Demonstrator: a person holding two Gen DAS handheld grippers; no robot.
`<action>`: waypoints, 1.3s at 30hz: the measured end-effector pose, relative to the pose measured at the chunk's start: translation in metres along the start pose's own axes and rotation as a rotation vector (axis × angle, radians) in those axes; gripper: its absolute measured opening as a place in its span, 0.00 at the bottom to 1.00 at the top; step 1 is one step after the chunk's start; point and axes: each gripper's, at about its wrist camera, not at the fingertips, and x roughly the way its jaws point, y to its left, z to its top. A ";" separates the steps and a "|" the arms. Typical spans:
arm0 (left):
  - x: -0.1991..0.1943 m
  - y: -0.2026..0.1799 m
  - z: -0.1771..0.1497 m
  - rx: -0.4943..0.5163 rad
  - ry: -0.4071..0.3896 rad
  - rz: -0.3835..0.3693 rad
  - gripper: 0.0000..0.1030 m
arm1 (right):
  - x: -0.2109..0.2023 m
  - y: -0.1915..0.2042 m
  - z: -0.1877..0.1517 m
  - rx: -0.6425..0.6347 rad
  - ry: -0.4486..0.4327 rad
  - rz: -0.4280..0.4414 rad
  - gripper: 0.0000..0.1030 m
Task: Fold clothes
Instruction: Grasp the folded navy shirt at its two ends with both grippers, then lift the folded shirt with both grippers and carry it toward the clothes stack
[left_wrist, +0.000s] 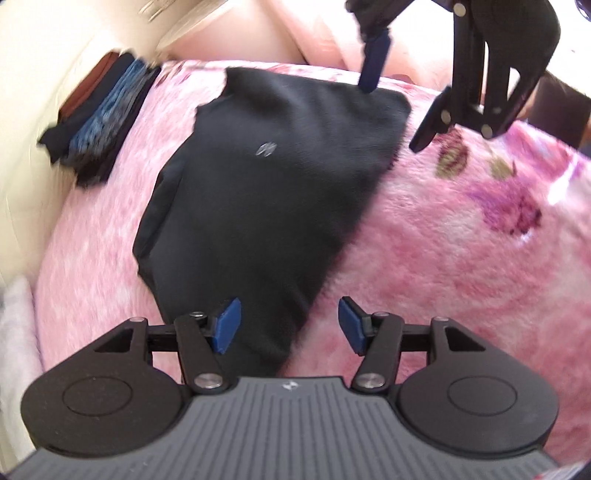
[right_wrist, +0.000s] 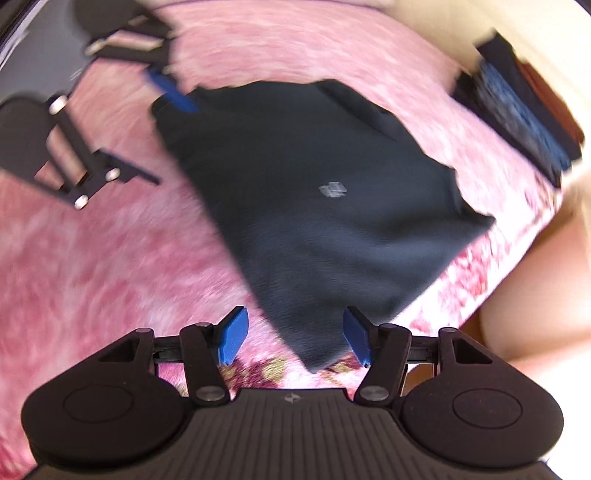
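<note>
A dark, almost black garment (left_wrist: 266, 184) lies flat on a bed covered with a fluffy pink flowered blanket (left_wrist: 461, 258). The garment forms a compact, roughly four-sided shape with a small pale logo (left_wrist: 266, 148) near its middle, so it appears to lie folded at least once; whether more folds are wanted cannot be settled from this moment. Both views are blurred.

The left claw (left_wrist: 290, 325) hovers just above the garment's near end. Its blue pads are spread wide apart and hold nothing. The left pad sits over dark cloth; the right pad sits over pink blanket, so the garment's right edge runs between them. From this claw the garment stretches straight ahead and slightly to the left, its long axis running away towards the far side of the bed.

The right claw (right_wrist: 295, 338) is at the opposite end, facing back towards the left one. Its pads are also wide apart and empty, with a corner of the garment (right_wrist: 317, 354) lying between them, below the fingertips. In the left wrist view one of its blue pads hangs at the garment's far edge.

So each claw is close to its own end of the long axis, neither clearly nearer, and any fold end to end would bring one towards the other.

At the side of the bed, against a cream wall, rests a stack of folded clothes (left_wrist: 99, 110) in dark, blue and brown, well apart from the garment.
</note>
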 end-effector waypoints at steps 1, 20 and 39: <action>0.004 -0.005 0.002 0.023 -0.002 0.013 0.53 | 0.002 0.008 -0.001 -0.032 -0.009 -0.016 0.58; 0.060 -0.012 -0.020 0.229 -0.142 0.228 0.63 | 0.055 0.025 -0.011 -0.299 -0.185 -0.296 0.59; 0.079 -0.007 -0.038 0.290 -0.121 0.326 0.42 | 0.071 0.018 -0.007 -0.401 -0.223 -0.365 0.57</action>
